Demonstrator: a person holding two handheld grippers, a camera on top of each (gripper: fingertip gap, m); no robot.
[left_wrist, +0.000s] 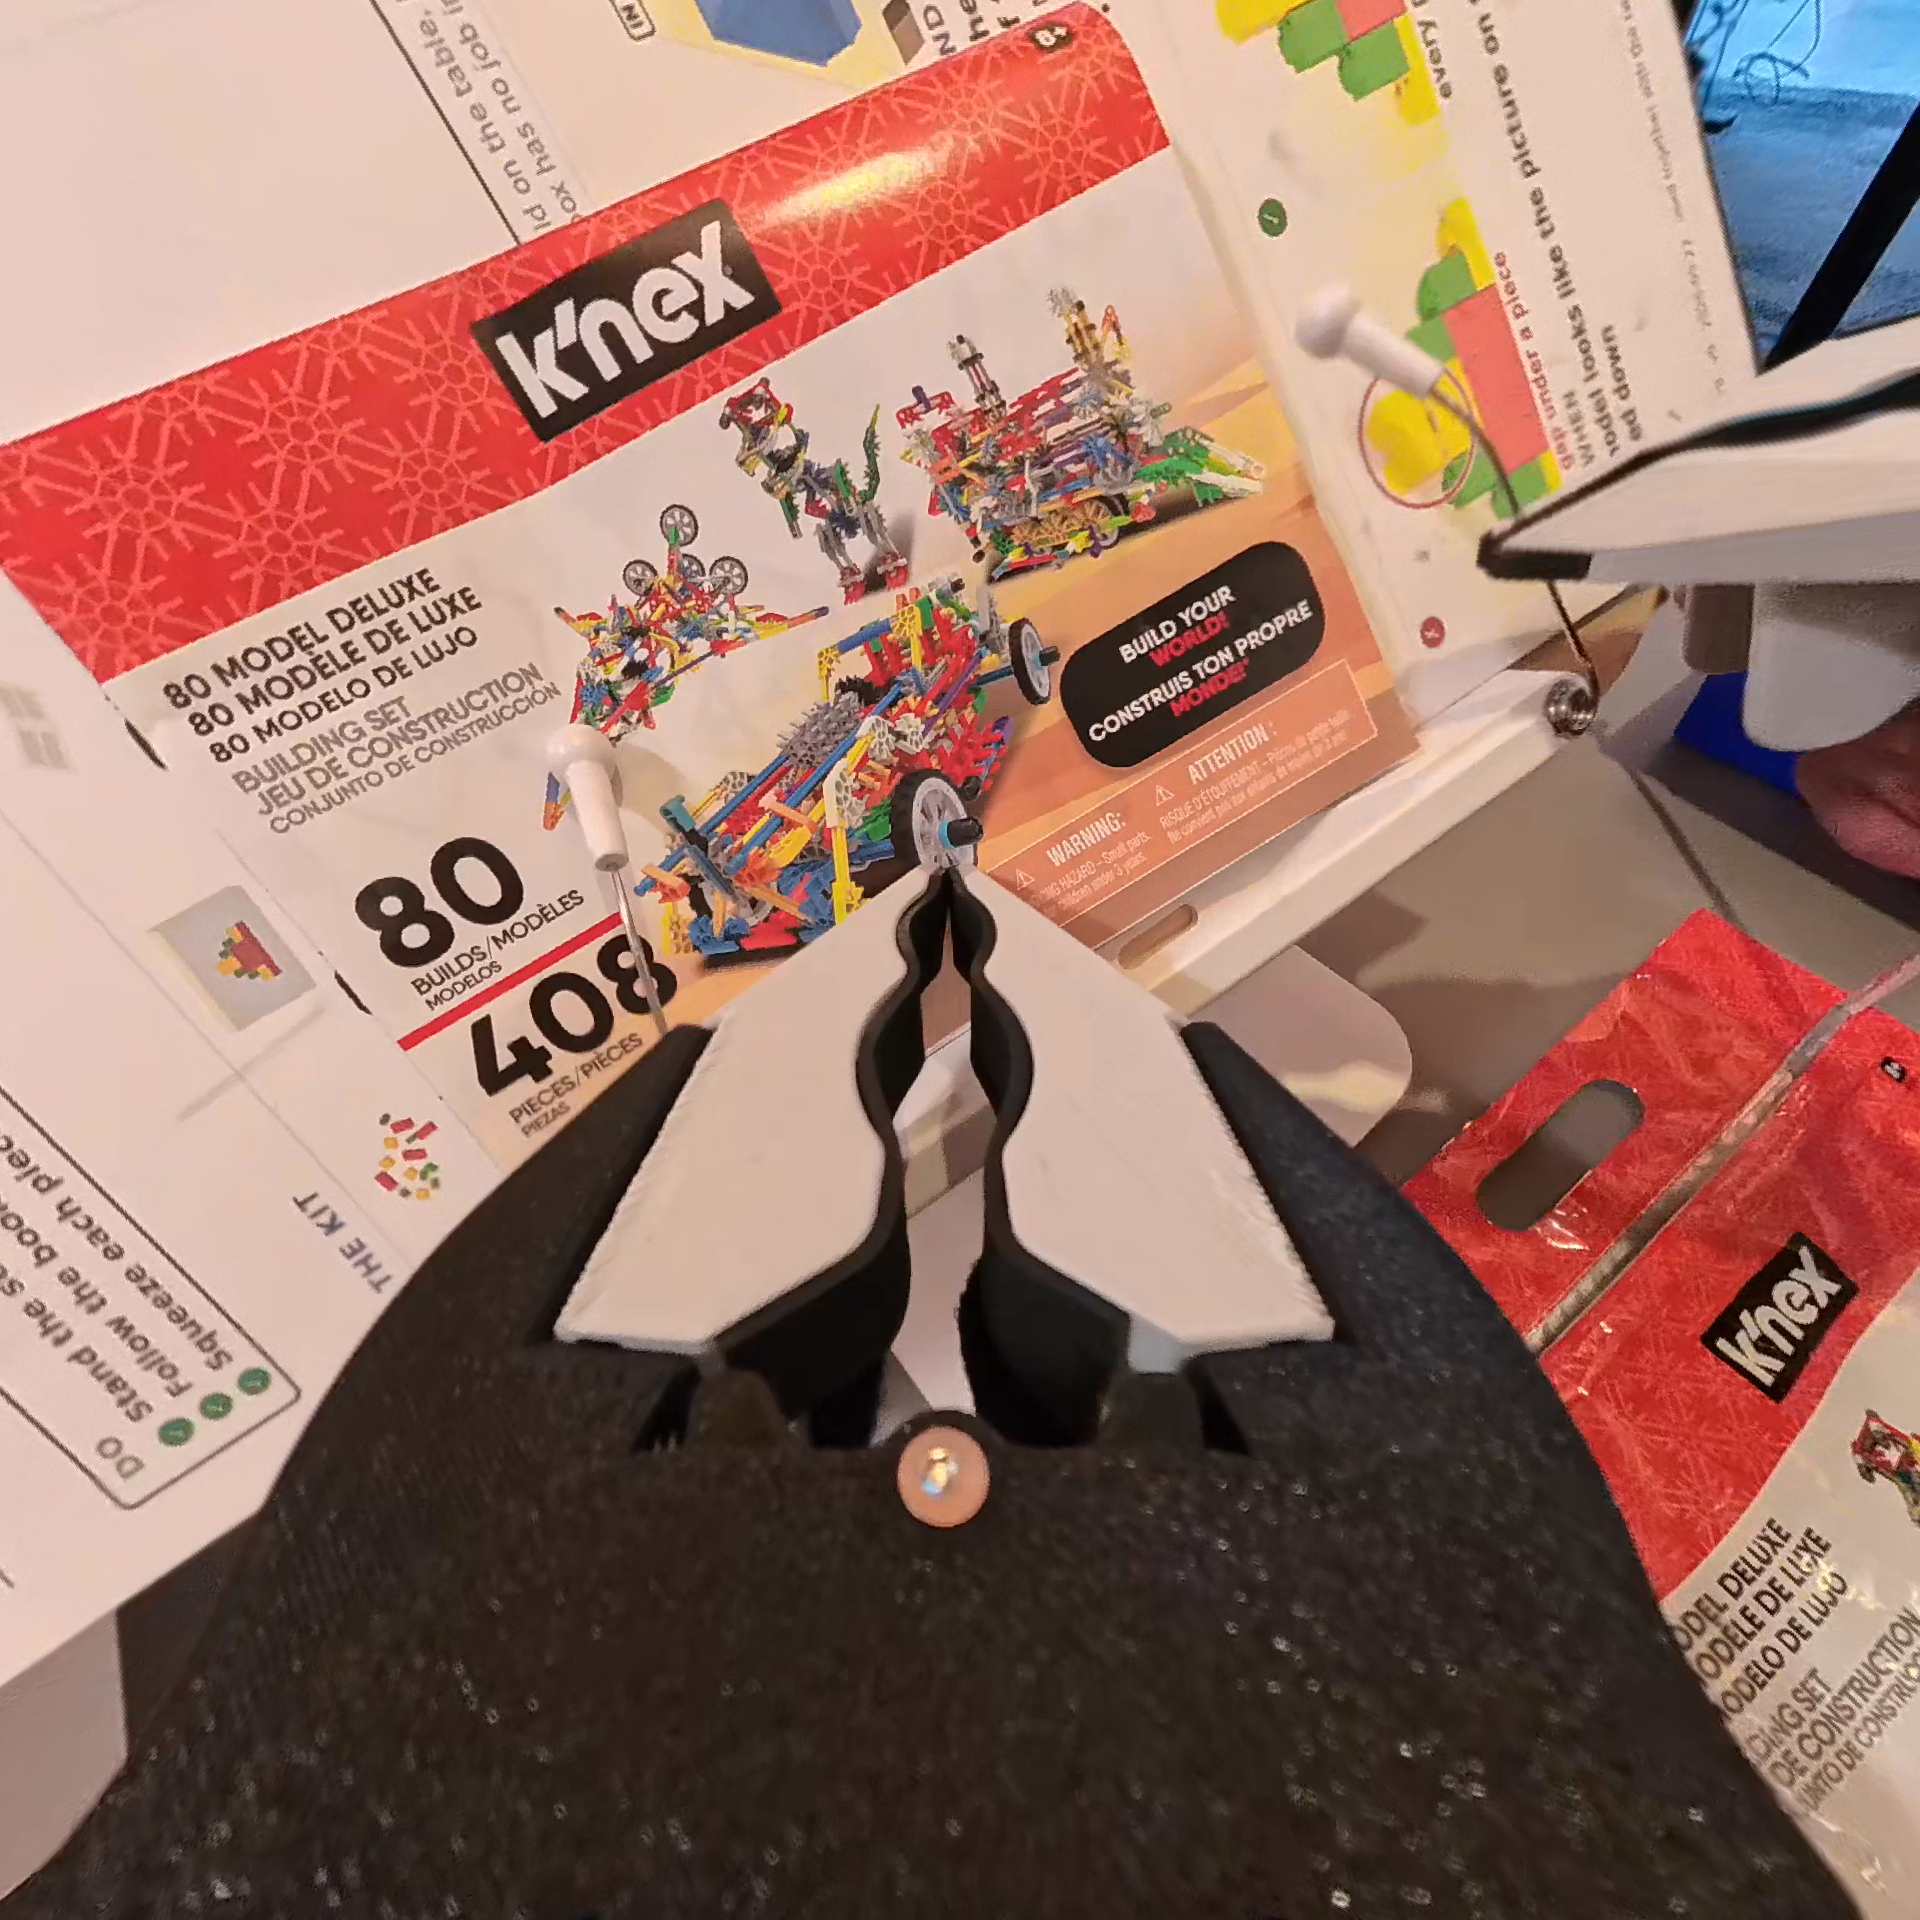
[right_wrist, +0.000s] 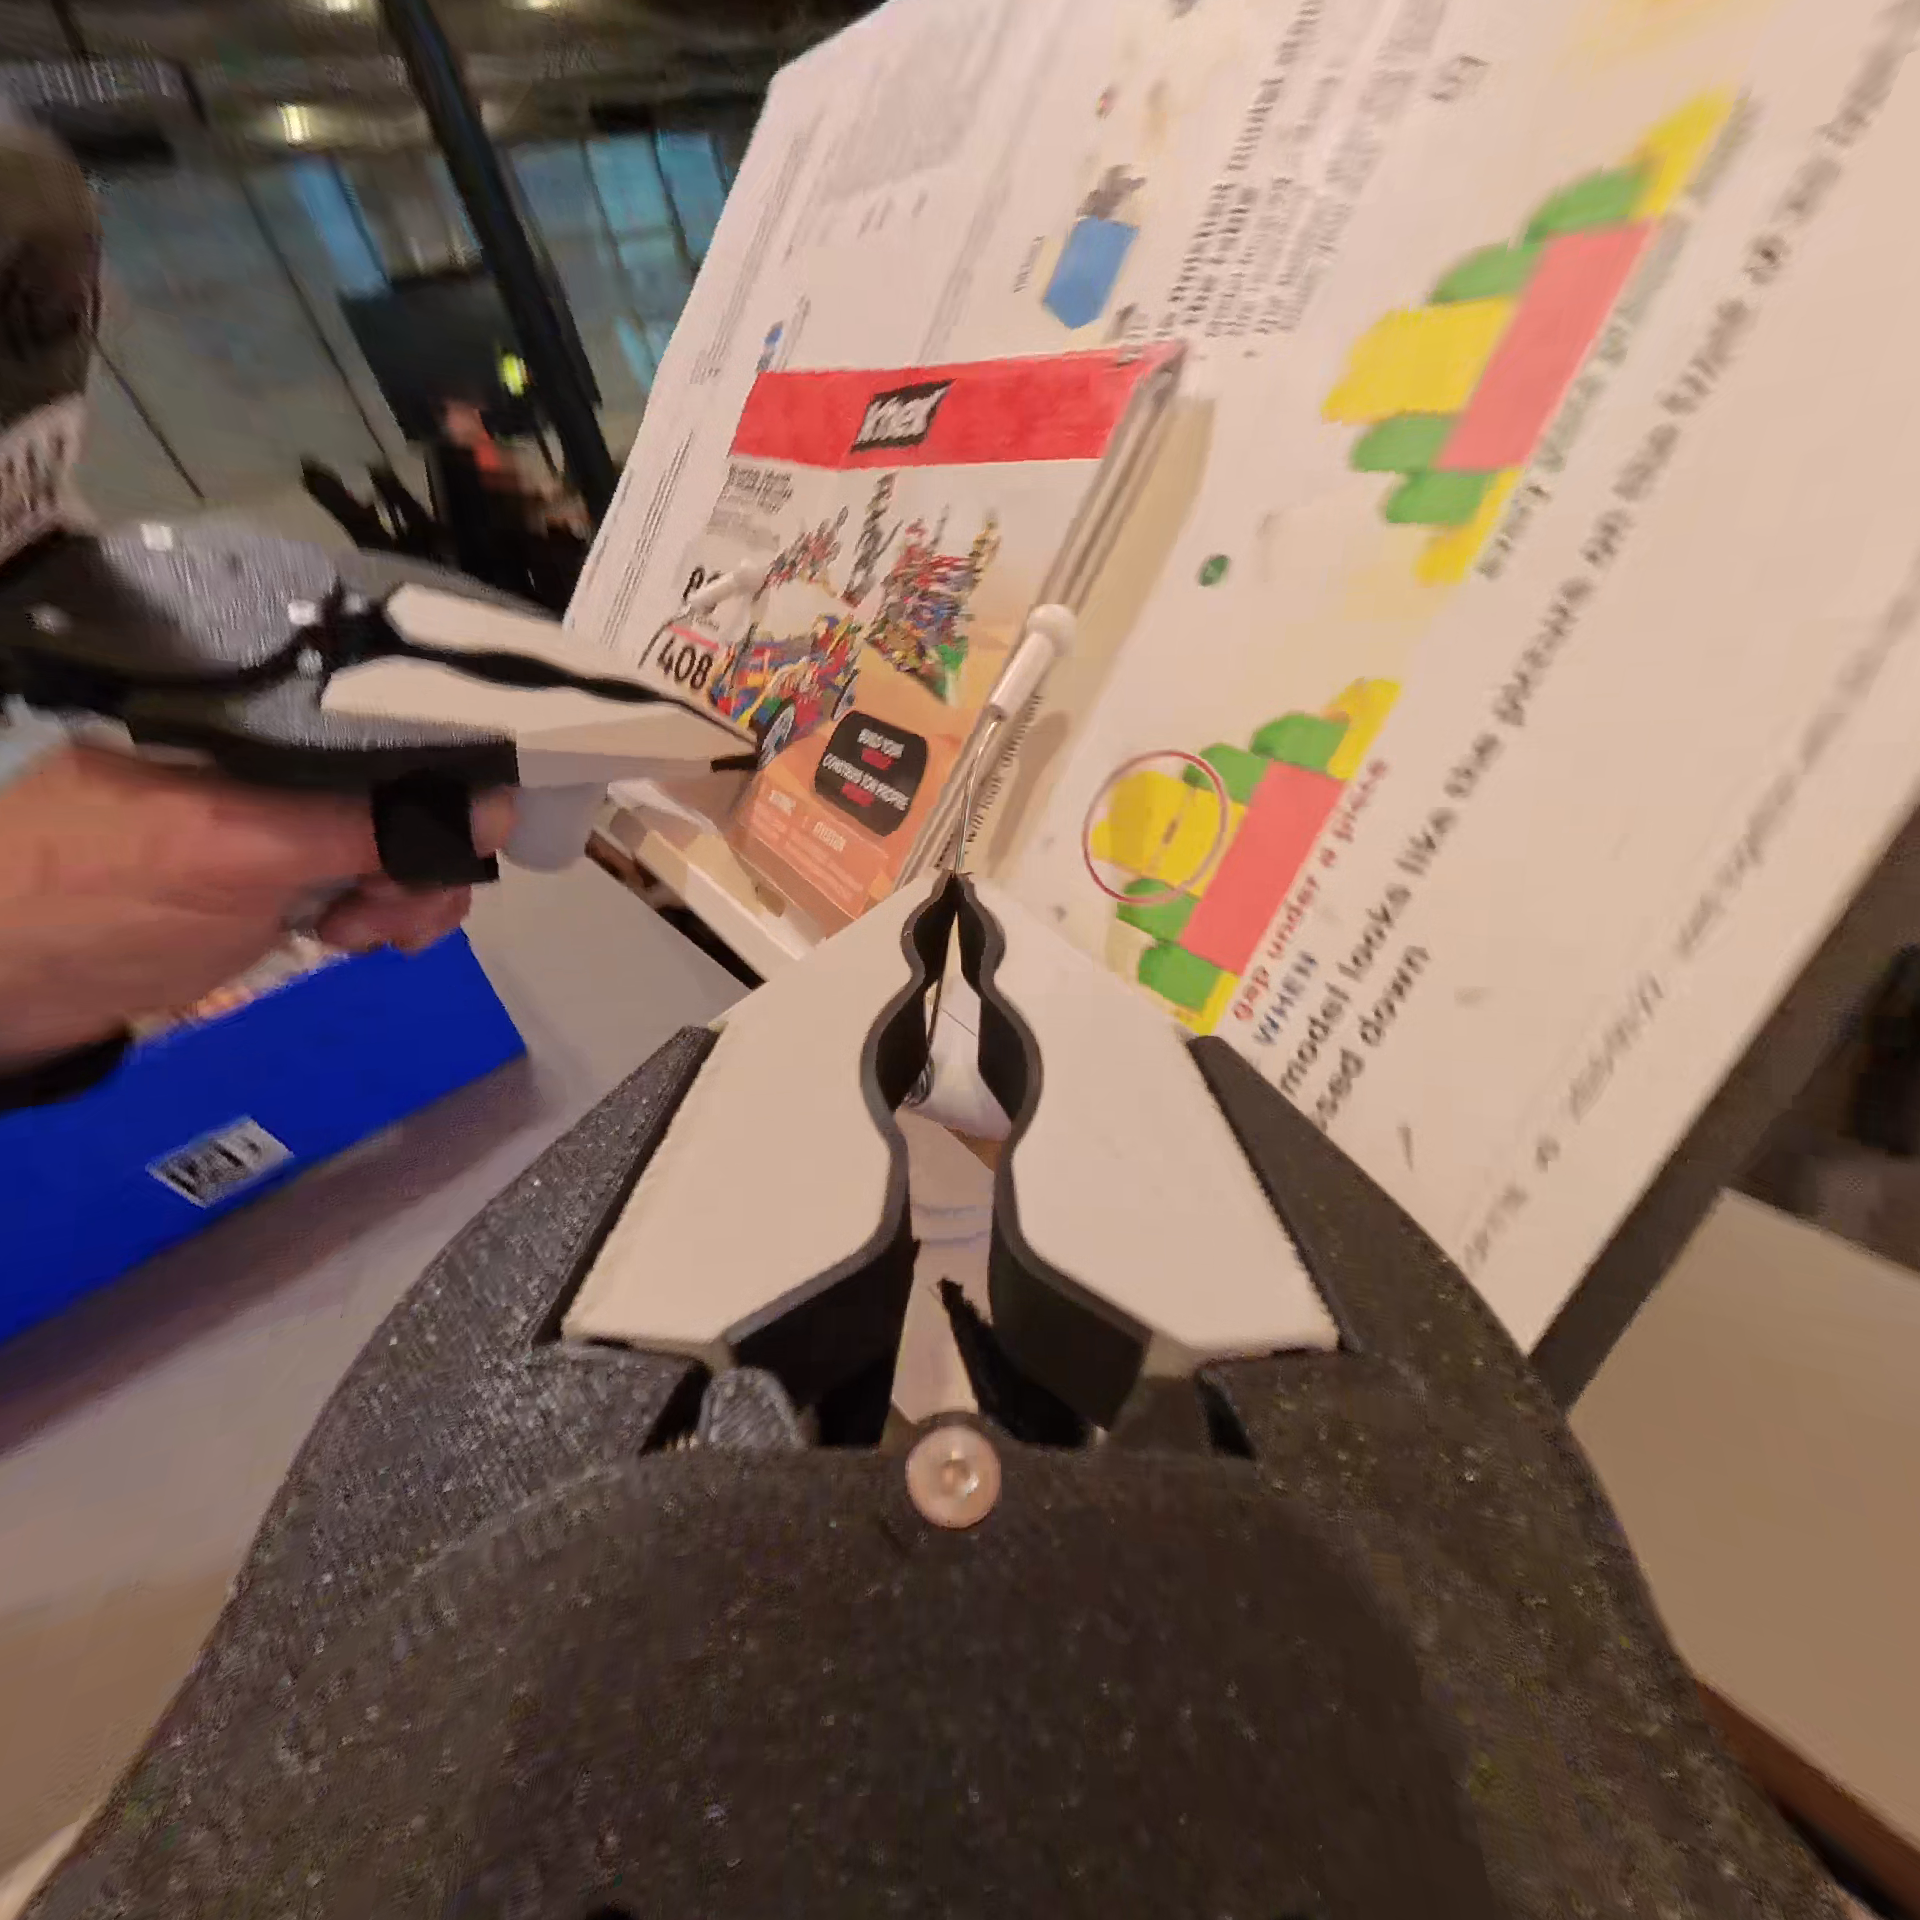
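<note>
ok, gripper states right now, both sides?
Left gripper: shut, tips at the booklet, nothing seen held.
Right gripper: shut, tips by the page-holder wire; grip cannot be told.

We find the tilted stand (right_wrist: 1558, 727) and its booklet (left_wrist: 644, 582) blocking twelve o'clock, wire clips (left_wrist: 592, 790) jutting out; a red bag (left_wrist: 1714, 1299) crowds four o'clock.

You have legible print on three items in the left wrist view:
- red-and-white booklet cover (left_wrist: 727, 499), frame centre: logo, headings, large numerals
- white instruction sheet (left_wrist: 1558, 312), upper right
- red plastic bag (left_wrist: 1714, 1299), lower right: a logo

In the right wrist view, the blue bin's label (right_wrist: 218, 1153), lower left, is too blurred to read.
</note>
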